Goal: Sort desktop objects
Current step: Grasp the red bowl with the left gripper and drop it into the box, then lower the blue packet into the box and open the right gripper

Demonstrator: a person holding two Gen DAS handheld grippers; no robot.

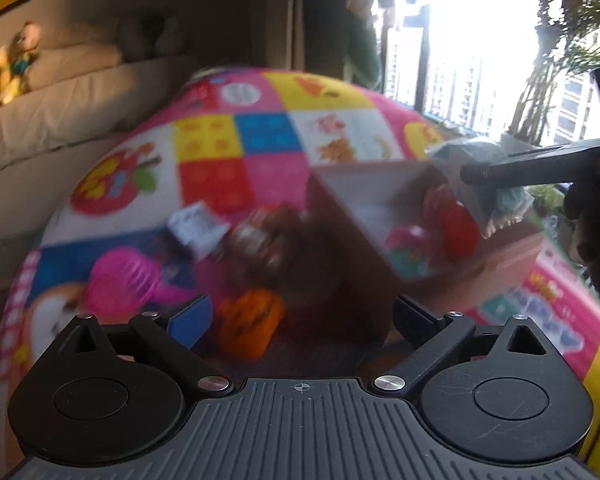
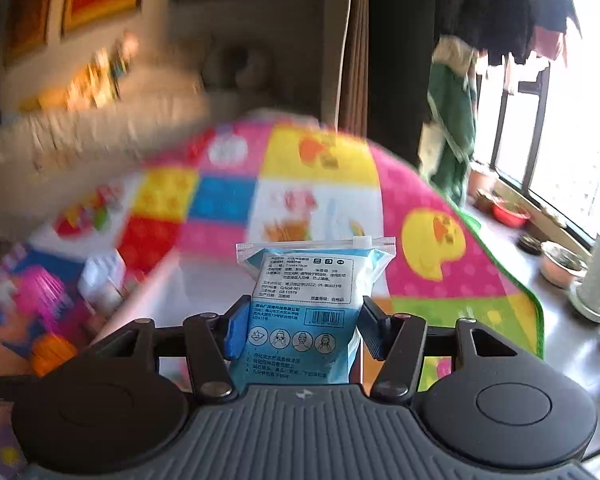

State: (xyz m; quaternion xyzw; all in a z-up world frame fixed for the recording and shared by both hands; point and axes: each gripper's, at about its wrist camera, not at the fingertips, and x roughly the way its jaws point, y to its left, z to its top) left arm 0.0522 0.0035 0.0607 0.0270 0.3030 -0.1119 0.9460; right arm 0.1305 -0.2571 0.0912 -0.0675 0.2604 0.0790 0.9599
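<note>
My right gripper (image 2: 300, 330) is shut on a blue and white mask packet (image 2: 306, 300) and holds it upright above the colourful mat (image 2: 320, 160). In the left wrist view the same gripper comes in from the right, with the packet (image 1: 480, 168) over a cardboard box (image 1: 380, 188) that holds red and pink items. My left gripper (image 1: 302, 320) is open and empty, above an orange object (image 1: 248, 320), a pink comb-like toy (image 1: 124, 280), a white packet (image 1: 196, 228) and a dark jar (image 1: 260, 240). The views are blurred.
A cream sofa (image 1: 60, 100) with stuffed toys stands at the back left. A window sill with bowls and a plant pot (image 2: 560, 264) runs along the right. The mat's green edge (image 2: 536, 312) ends near the sill.
</note>
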